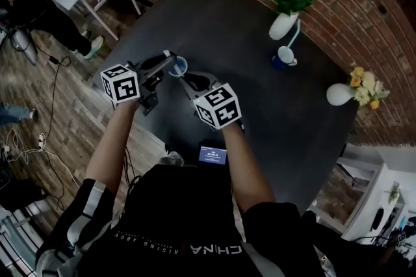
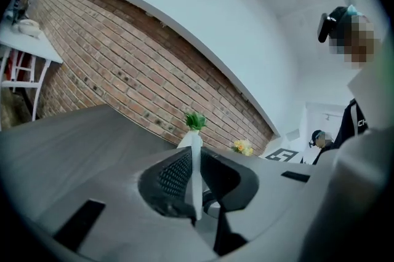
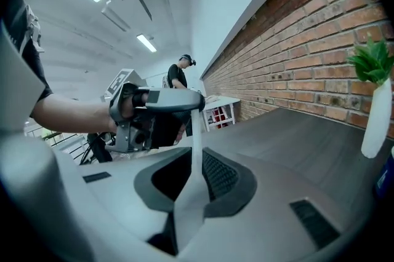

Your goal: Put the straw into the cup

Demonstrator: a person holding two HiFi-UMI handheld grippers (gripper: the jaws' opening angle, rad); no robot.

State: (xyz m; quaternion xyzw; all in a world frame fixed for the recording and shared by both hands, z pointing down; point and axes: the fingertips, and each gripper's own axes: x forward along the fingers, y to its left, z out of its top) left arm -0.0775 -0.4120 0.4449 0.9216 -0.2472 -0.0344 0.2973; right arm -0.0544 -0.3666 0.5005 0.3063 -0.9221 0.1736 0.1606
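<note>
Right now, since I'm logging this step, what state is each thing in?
straw: off the table, stretched between the two tools, not in the cup.
left tool: shut on the straw.
right tool: shut on the straw.
cup: upright on the table, away from both tools.
vase: upright beside the cup, green plant in it.

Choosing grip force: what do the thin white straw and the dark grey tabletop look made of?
The thin white straw: probably paper or paper-wrapped; it looks matte, flat and strip-like up close. The dark grey tabletop: matte with faint streaks, perhaps painted wood or laminate; cannot tell which.
</note>
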